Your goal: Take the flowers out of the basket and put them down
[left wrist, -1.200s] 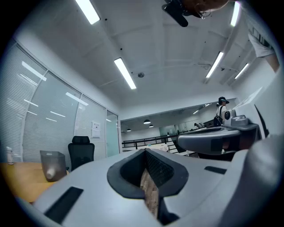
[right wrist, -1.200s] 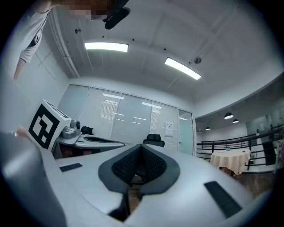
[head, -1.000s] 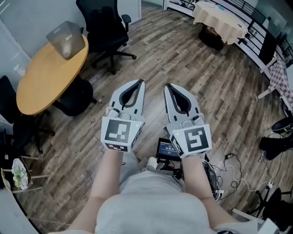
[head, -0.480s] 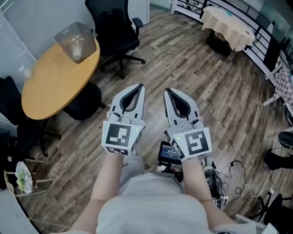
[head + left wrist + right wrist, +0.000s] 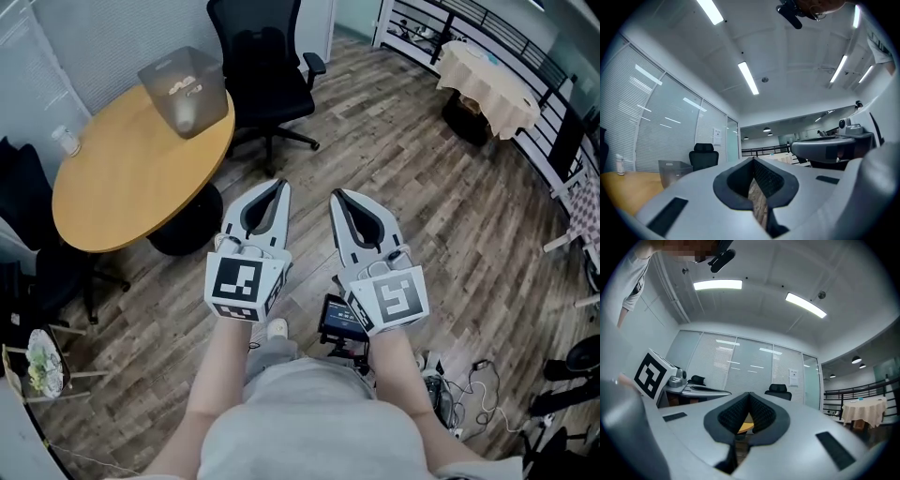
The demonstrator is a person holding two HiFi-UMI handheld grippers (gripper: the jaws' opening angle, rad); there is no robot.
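A translucent grey basket (image 5: 185, 89) stands at the far edge of a round wooden table (image 5: 131, 178), in the head view's upper left. What lies inside it is too faint to tell, and I see no flowers clearly. My left gripper (image 5: 281, 185) and right gripper (image 5: 336, 195) are held side by side over the wooden floor, well short of the table. Both are shut with nothing between the jaws. The left gripper view has the left gripper (image 5: 753, 159) shut, with the basket (image 5: 672, 169) small at the left. The right gripper (image 5: 749, 393) also shows shut tips.
A black office chair (image 5: 267, 56) stands behind the table, and a clear bottle (image 5: 66, 141) sits at the table's left edge. A cloth-covered table (image 5: 487, 75) is at the far right. Cables (image 5: 459, 375) lie on the floor at the lower right. A small stand (image 5: 42, 361) is at the lower left.
The table and basket have shifted right and nearer in the head view as the view turned toward them. Both grippers stay shut, side by side.
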